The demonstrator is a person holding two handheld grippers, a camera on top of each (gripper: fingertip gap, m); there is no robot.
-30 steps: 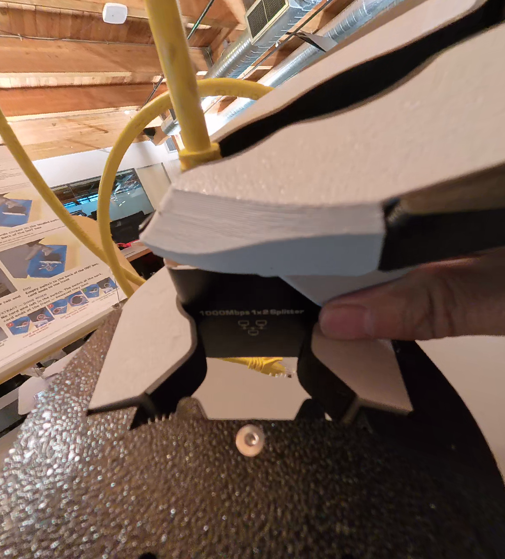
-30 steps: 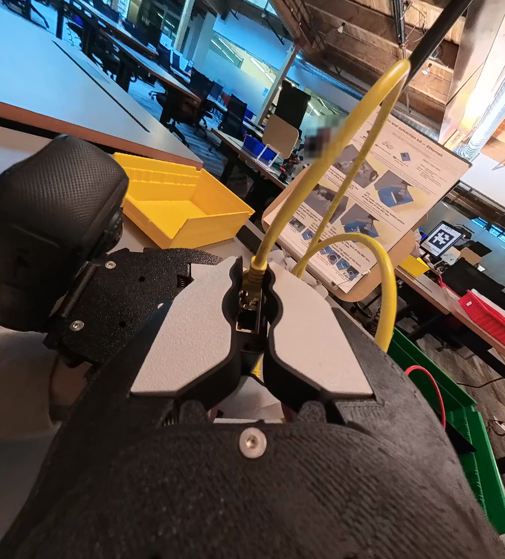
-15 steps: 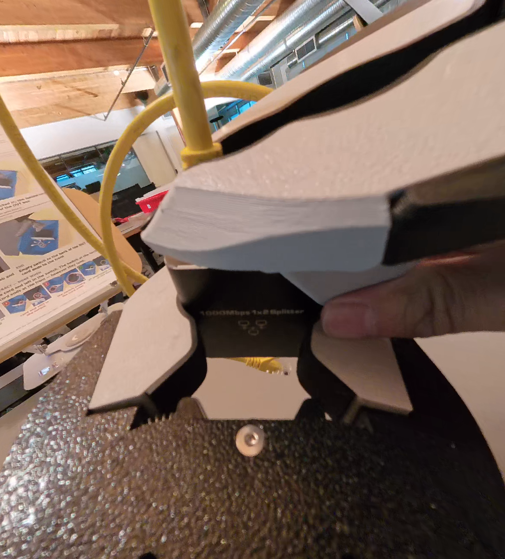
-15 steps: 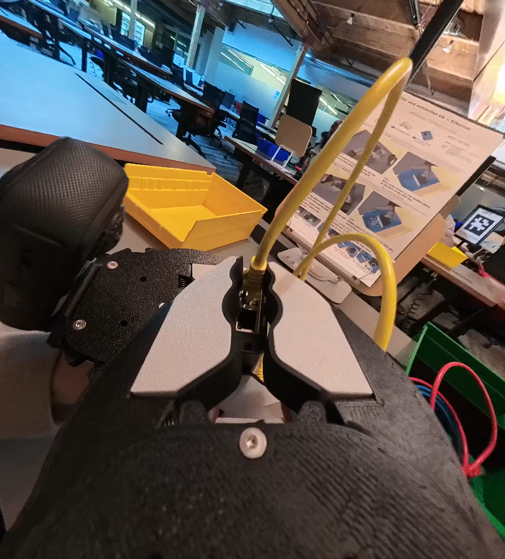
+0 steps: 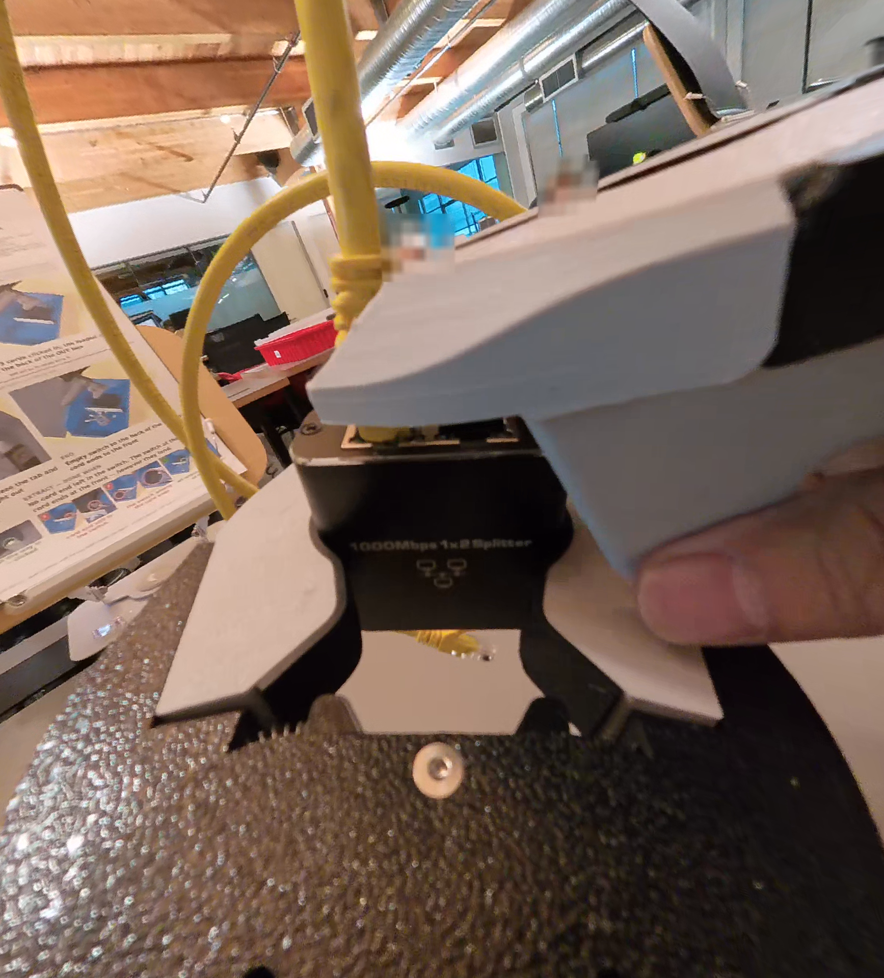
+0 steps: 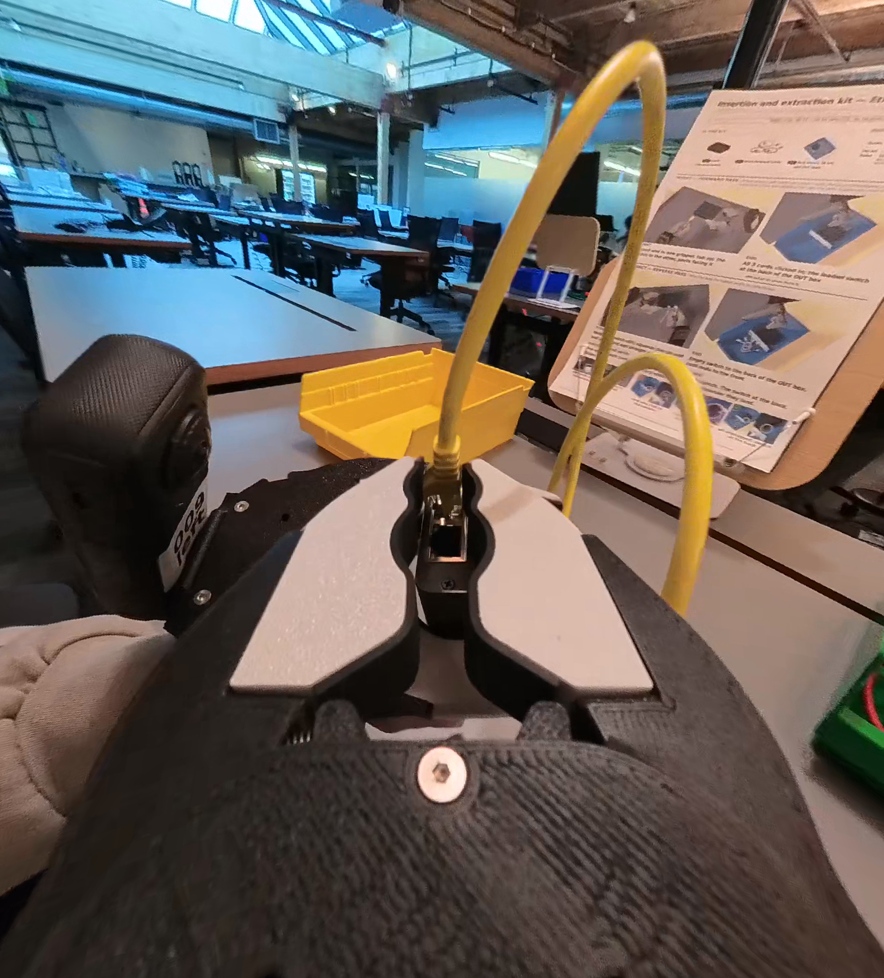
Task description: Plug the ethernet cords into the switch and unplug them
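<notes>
Switch [image 5: 442, 521]: black housing, pale printed marking. Ethernet cords [image 6: 545, 222]: yellow, with yellow plug boots. Right gripper [image 6: 442, 534]: black textured body, grey speckled plates. Bin [image 6: 402, 407] at 12 o'clock of it: yellow. Bin [image 6: 873, 730] at 3 o'clock: green, holding red and blue cables. Bench [image 6: 778, 624]: grey.

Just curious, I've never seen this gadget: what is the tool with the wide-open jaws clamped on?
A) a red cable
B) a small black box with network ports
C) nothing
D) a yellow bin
B: the left gripper jaws press both sides of the black switch, with a yellow ethernet cord plugged in on top.
</notes>
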